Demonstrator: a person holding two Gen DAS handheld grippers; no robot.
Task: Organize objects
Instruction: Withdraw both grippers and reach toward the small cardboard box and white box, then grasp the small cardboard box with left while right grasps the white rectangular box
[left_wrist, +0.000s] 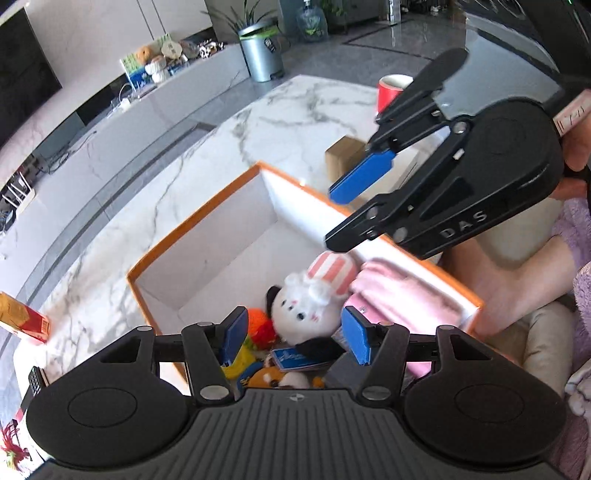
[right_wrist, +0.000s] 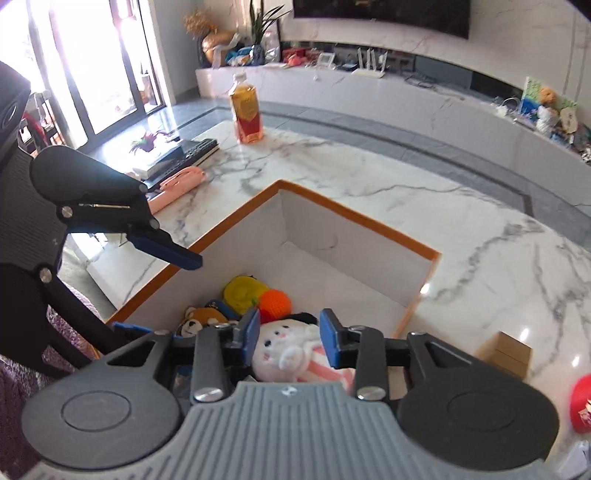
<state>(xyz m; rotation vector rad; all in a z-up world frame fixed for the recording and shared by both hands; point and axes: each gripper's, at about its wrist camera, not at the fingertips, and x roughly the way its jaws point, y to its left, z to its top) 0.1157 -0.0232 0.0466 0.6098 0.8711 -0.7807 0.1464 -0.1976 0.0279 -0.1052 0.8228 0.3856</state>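
Hovering both tools over the orange-rimmed box (right_wrist: 354, 216), we are noting that neither carries anything. Our right hand-held gripper (right_wrist: 288, 341) is parted with nothing between its pads; the white plush bunny (right_wrist: 284, 354) seen through the gap is lying below in the box. Our left hand-held gripper (left_wrist: 293, 338) is likewise spread and empty. Beside the bunny we are seeing a brown bear toy (right_wrist: 201, 319), a yellow toy (right_wrist: 242, 291), an orange knitted ball (right_wrist: 275, 301) and a pink cloth (left_wrist: 399, 295). We are judging the deposit done and the next pick pending. Farther out on the marble table (right_wrist: 461, 206), the small cardboard box (right_wrist: 508, 352), red cup (left_wrist: 391, 90), pink case (right_wrist: 181, 184) and drink bottle (right_wrist: 246, 112) are waiting outside. For the next reach, we are advising clearing the box rim before travelling, and approaching the upright bottle squarely so it is not tipping.
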